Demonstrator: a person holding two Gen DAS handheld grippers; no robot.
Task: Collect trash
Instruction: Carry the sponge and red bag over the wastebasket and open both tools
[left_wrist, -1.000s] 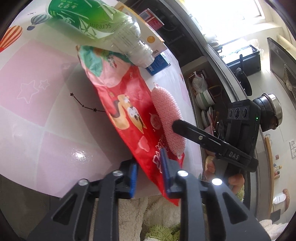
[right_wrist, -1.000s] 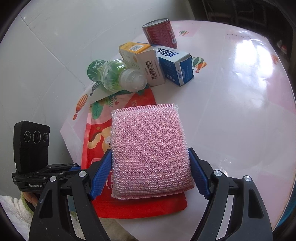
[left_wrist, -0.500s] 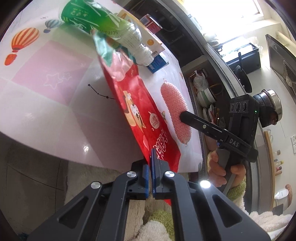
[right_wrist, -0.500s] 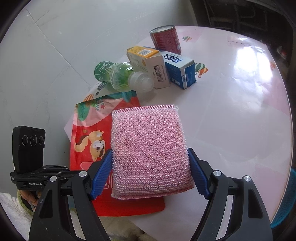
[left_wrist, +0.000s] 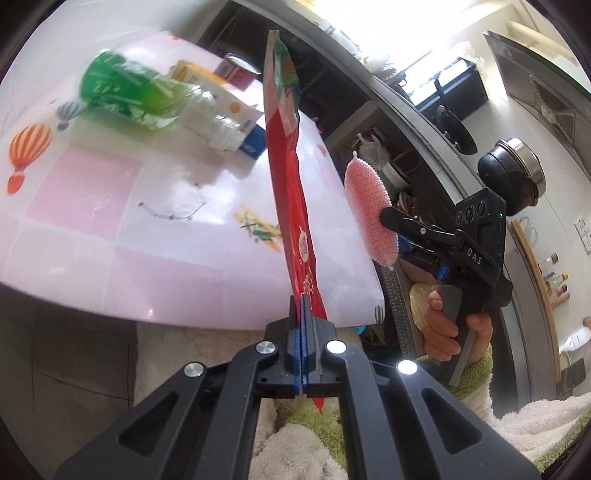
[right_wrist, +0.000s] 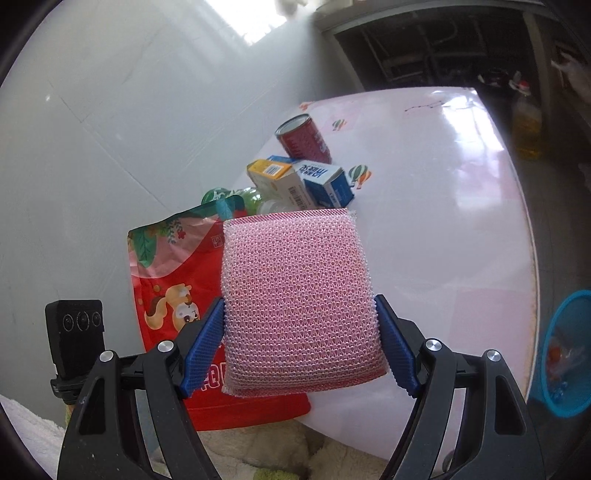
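Left hand-held gripper (left_wrist: 302, 325): black plastic arms, blue ribbed pads, pressed together on the bottom edge of a snack bag (left_wrist: 291, 206). The bag is flat glossy red foil with green leaf print at its top and a cartoon animal on its face; it stands nearly upright, seen edge-on from the left wrist, lifted over the near edge of the worktop (left_wrist: 155, 236).

Right hand-held gripper (right_wrist: 301, 350): same build, jaws wide, pads clamping the two sides of a sponge (right_wrist: 301, 302), a square pink pad in a coarse netted mesh, plump with rounded corners. It hangs above the worktop's near edge, just beside the bag. A bare hand (left_wrist: 443, 325) in a fuzzy green-and-cream sleeve grips the handle.

Worktop: glossy, rounded, covered in pink-and-white squares with hot-air balloon and aeroplane prints.

On the worktop, clustered at the far side:
- bottle (left_wrist: 147, 99), clear crumpled plastic with green label, lying on its side, blurred;
- carton (right_wrist: 284, 181), white and yellow card with barcode;
- carton, blue and white (right_wrist: 327, 181), touching the first;
- can (right_wrist: 303, 138), red metal cylinder, apparently tilted.

Beside the worktop: blue plastic bin (right_wrist: 569, 350), round.
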